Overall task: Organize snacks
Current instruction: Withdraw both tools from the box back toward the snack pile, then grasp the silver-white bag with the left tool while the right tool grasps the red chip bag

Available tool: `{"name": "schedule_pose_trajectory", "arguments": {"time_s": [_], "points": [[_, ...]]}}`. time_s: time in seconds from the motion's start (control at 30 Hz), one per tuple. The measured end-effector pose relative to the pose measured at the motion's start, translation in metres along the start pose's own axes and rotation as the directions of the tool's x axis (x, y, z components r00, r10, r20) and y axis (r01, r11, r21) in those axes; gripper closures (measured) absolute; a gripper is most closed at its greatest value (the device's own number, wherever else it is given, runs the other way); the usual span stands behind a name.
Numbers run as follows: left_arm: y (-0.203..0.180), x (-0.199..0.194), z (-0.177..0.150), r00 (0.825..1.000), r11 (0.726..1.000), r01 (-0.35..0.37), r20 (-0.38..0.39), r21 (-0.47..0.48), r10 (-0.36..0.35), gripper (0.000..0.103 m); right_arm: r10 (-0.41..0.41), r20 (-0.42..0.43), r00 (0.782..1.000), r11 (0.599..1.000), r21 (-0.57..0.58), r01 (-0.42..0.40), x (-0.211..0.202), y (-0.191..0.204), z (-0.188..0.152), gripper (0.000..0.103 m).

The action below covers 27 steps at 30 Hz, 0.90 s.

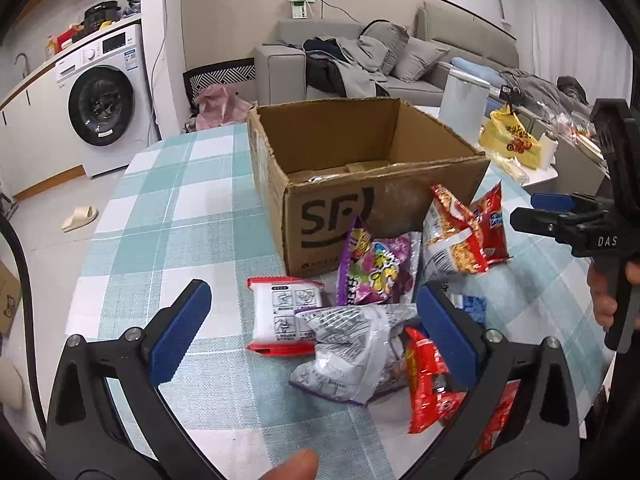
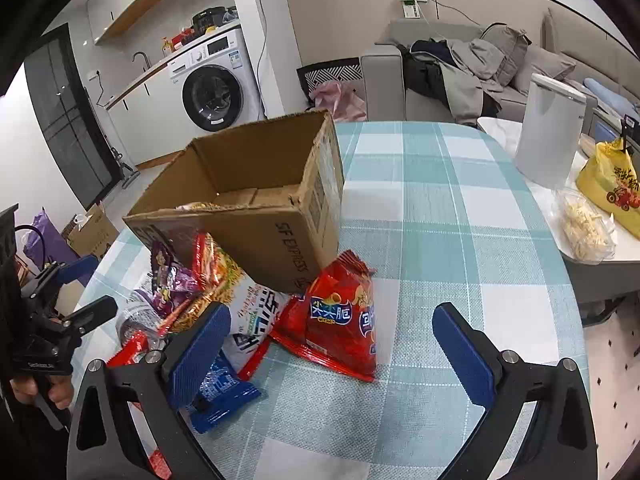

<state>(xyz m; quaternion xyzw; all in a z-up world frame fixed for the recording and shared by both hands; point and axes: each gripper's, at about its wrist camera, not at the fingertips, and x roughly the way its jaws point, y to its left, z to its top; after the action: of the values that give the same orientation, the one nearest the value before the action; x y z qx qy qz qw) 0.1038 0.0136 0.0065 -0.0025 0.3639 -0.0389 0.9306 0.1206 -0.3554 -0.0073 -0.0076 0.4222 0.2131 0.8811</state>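
One checked tabletop (image 2: 460, 208), carrying an open cardboard box (image 1: 360, 184) with snack packets piled against its near side: red chip bag (image 2: 340, 316), purple candy bag (image 1: 372, 268), white-and-red packet (image 1: 284, 316). Left gripper (image 1: 316, 328) above the pile, jaws released, empty. Right gripper (image 2: 332, 356) beside the red chip bag, jaws released, empty.
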Motion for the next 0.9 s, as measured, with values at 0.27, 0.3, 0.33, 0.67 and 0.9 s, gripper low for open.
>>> {"name": "schedule_pose_trajectory", "arguments": {"time_s": [0.27, 0.3, 0.33, 0.67, 0.9], "points": [[0.009, 0.015, -0.006, 0.997, 1.000, 0.020, -0.074, -0.008, -0.020, 0.001, 0.001, -0.028, 1.000, 1.000, 0.016, 0.000, 0.015, -0.007, -0.003, 0.000], [0.009, 0.016, -0.007, 0.996, 1.000, 0.029, -0.080, -0.009, -0.029, 0.001, 0.003, -0.029, 1.000, 1.000, 0.019, -0.002, 0.016, -0.008, -0.003, 0.000], [0.009, 0.017, -0.007, 0.995, 0.999, 0.039, -0.087, -0.008, -0.040, 0.001, 0.003, -0.032, 0.999, 1.000, 0.022, -0.002, 0.017, -0.008, -0.004, 0.000], [-0.005, 0.025, -0.014, 0.987, 0.995, 0.088, -0.137, 0.046, -0.081, 0.006, 0.026, -0.054, 0.998, 0.998, 0.066, -0.022, 0.030, -0.017, -0.006, 0.000], [-0.001, 0.028, -0.015, 0.983, 0.993, 0.119, -0.146, 0.024, -0.115, 0.026, 0.022, -0.048, 0.999, 0.996, 0.083, -0.018, 0.033, -0.021, -0.008, 0.000]]}}
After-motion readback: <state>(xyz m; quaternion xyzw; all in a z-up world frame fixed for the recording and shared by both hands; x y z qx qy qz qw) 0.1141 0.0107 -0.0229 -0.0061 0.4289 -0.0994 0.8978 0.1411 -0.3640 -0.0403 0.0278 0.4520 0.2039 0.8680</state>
